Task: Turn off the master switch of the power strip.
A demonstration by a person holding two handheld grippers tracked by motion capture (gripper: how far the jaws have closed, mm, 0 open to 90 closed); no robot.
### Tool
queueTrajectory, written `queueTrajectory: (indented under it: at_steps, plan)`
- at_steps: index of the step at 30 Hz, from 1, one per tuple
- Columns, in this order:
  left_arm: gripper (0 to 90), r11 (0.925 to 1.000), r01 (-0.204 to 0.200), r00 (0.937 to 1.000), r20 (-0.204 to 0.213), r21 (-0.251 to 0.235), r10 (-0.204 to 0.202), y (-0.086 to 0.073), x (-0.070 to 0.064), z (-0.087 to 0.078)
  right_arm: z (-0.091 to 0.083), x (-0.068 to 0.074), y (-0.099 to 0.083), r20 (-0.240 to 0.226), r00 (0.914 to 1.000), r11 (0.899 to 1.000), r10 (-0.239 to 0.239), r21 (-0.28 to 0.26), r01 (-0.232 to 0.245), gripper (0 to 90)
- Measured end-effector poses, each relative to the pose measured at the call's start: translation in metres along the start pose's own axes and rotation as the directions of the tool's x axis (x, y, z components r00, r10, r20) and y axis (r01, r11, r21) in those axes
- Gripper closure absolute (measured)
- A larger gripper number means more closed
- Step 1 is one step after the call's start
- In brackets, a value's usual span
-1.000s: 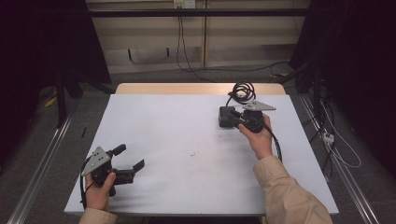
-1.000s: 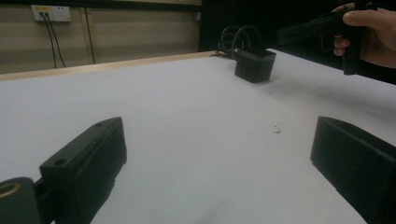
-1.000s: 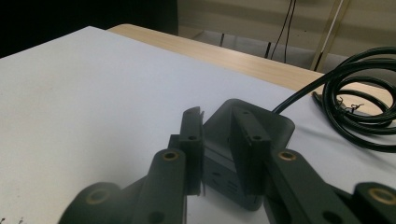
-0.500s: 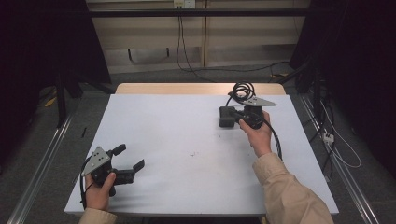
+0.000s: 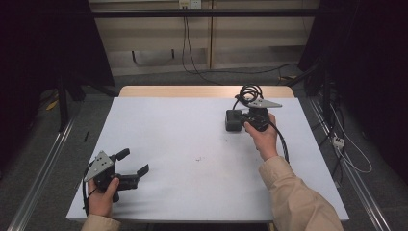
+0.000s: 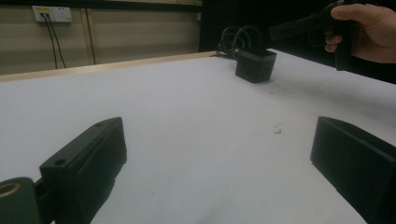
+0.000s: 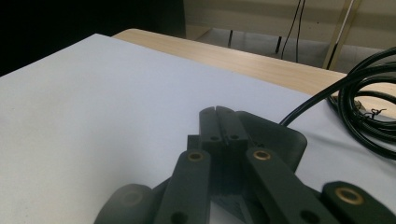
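At the table's near left corner a hand holds my left gripper (image 5: 133, 162) low over the white table top (image 5: 192, 139), jaws wide apart. Its own view shows the left gripper (image 6: 217, 129) open with bare table between the jaws. At the back right, my right gripper (image 5: 244, 117) is held by the other hand, a grey three-cornered plate on top. Its tips reach over a small black box (image 5: 233, 120). In its own view the right gripper (image 7: 218, 113) is shut, jaws pressed together with nothing between them, just above the black box (image 7: 280, 135).
A coil of black cable (image 5: 249, 91) lies behind the box near the wooden far edge (image 5: 192, 91); the coil (image 7: 369, 107) also lies right of the jaws. A small dark speck (image 5: 197, 158) marks the table's middle. The black box (image 6: 255, 65) stands far across the table.
The right hand has shifted its gripper slightly toward the far edge, staying by the black box. The left gripper has not moved.
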State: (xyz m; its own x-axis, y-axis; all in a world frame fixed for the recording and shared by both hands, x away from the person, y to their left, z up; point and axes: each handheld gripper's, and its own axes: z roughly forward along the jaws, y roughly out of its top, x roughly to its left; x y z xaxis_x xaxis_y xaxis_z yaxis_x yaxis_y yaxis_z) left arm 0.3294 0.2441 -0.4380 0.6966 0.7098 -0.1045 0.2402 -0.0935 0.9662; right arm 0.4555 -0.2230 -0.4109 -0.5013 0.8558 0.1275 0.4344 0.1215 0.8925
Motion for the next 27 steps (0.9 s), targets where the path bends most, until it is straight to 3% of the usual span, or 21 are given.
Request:
queueTrajectory:
  at_steps: [16, 27]
  plan:
    - [3.3, 1.0, 0.002, 1.0, 0.0, 0.003, -0.002, -0.0003, 0.0001, 0.0003, 0.0052, -0.0028, 0.0025, 0.004, 1.0, 1.0, -0.001, 0.006, 0.001, 90.0]
    - [3.3, 1.0, -0.002, 1.0, -0.003, 0.0, 0.002, 0.0001, 0.0002, -0.0004, 0.0084, -0.0055, -0.0002, 0.031, 0.9994, 1.0, -0.014, 0.026, 0.013, 90.0]
